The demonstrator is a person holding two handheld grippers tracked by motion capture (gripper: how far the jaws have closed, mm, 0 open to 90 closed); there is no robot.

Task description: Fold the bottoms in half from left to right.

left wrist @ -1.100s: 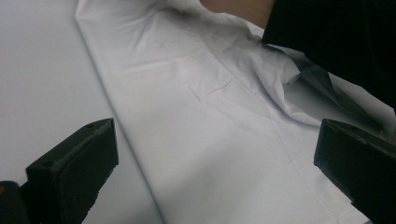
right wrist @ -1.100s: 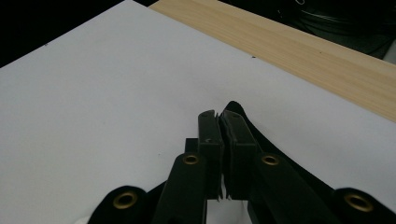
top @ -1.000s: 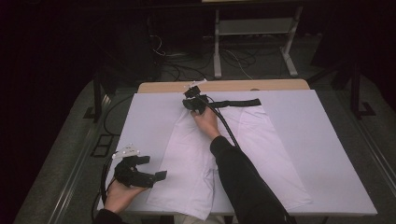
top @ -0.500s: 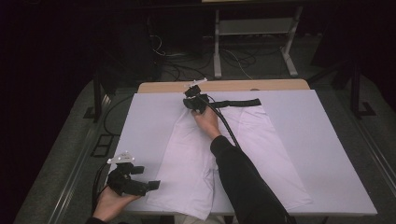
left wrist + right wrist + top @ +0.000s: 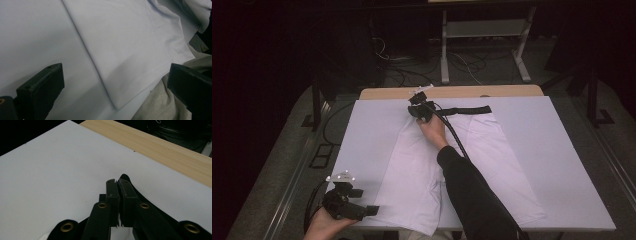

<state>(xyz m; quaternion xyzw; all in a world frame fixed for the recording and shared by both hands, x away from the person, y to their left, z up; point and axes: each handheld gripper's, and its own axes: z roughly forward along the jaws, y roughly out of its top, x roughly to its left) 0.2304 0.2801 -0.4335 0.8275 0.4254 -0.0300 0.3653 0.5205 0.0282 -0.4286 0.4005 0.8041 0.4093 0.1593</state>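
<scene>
Right gripper [image 5: 419,108] had its jaws pressed together on the black waistband [image 5: 462,110] of the white trousers [image 5: 472,150], near the table's far edge, middle; in the right gripper view [image 5: 117,185] a dark flap of cloth poked out past the jaw tips. Left gripper [image 5: 362,212] hovered at the near left corner, jaws spread wide with nothing between them, aimed at the hem of the left trouser leg [image 5: 130,95], which lay just ahead of them and untouched.

Trousers lay flat on the white table cover [image 5: 562,150], waist at the far edge, both legs running toward the near edge; the left leg's hem hung slightly over it.

Risks, as judged: the pinch at the waistband looked shallow, only an edge caught, so a pull could slip it free. Left jaws coming in low could grab the cover along with the hem, or push the hem off the near edge, since the cloth was thin and lay flat. The right gripper's cable [image 5: 452,132] trailed across the trousers and could drag or wrinkle them when the hand moved.

Around: the person's dark sleeve [image 5: 472,190] lay over the crotch and right leg, in the way of any fold across. Bare wooden strip [image 5: 452,92] showed beyond the cover. Pale grey fabric [image 5: 155,107] sat below the near edge under the hem.
</scene>
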